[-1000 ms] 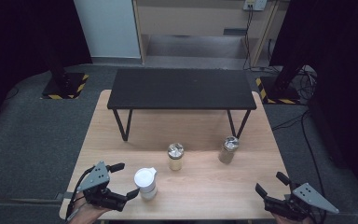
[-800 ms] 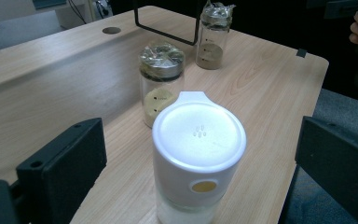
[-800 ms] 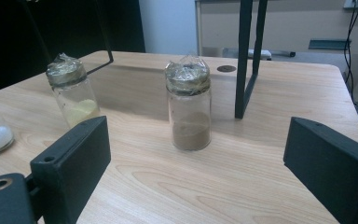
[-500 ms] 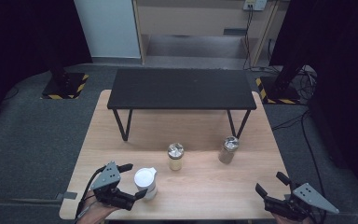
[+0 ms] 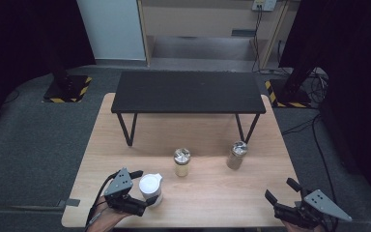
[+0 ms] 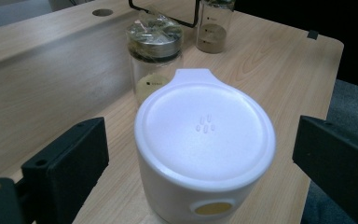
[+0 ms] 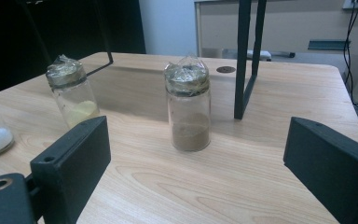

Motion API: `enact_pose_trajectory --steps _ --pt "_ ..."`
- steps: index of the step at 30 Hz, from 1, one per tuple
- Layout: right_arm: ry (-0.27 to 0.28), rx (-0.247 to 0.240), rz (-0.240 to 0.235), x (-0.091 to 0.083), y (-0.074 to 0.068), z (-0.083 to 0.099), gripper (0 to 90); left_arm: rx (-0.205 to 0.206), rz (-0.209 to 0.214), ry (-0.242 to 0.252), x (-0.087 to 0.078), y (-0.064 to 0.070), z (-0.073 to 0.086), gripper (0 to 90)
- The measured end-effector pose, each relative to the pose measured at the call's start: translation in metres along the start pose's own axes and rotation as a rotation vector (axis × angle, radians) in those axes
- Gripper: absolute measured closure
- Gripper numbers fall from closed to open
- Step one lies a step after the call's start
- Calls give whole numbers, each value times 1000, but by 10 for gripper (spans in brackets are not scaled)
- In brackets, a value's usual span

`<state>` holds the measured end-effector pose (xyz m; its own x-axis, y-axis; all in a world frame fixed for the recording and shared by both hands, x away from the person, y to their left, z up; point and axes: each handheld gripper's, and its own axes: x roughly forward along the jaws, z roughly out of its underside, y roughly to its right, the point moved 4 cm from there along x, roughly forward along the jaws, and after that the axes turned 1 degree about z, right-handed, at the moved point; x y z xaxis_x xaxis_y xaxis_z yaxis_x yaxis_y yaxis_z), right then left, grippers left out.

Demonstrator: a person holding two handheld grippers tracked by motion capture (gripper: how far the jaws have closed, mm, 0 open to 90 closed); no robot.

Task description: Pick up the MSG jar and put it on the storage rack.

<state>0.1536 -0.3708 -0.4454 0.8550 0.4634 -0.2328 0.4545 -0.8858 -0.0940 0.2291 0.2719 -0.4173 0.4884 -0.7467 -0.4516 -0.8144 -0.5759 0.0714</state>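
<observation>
Left tongs [image 5: 144, 193] have closed the gap in the last second — jaws now straddle the white lidded jar [image 5: 151, 187] near the table's [image 5: 212, 195] front-left corner, wide open, gripping nothing. I read it as ready to close. Jar: squat, white, spouted lid, yellow dot low on its wall. Right tongs [image 5: 282, 191] idle at the front-right corner — open, empty.

Lidded container [image 5: 151, 187] between left gripper [image 5: 142, 188] jaws, two jars [image 5: 182, 162] behind
</observation>
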Motion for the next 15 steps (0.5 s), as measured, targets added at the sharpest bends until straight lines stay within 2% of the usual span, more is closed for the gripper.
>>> enact_pose_trajectory --steps 8,15 --pt "1 0 0 0 0 0 78 -11 5 3 9 -3 6 75" --pt "3 9 0 0 1 1 78 19 3 42 12 -3 16 193"
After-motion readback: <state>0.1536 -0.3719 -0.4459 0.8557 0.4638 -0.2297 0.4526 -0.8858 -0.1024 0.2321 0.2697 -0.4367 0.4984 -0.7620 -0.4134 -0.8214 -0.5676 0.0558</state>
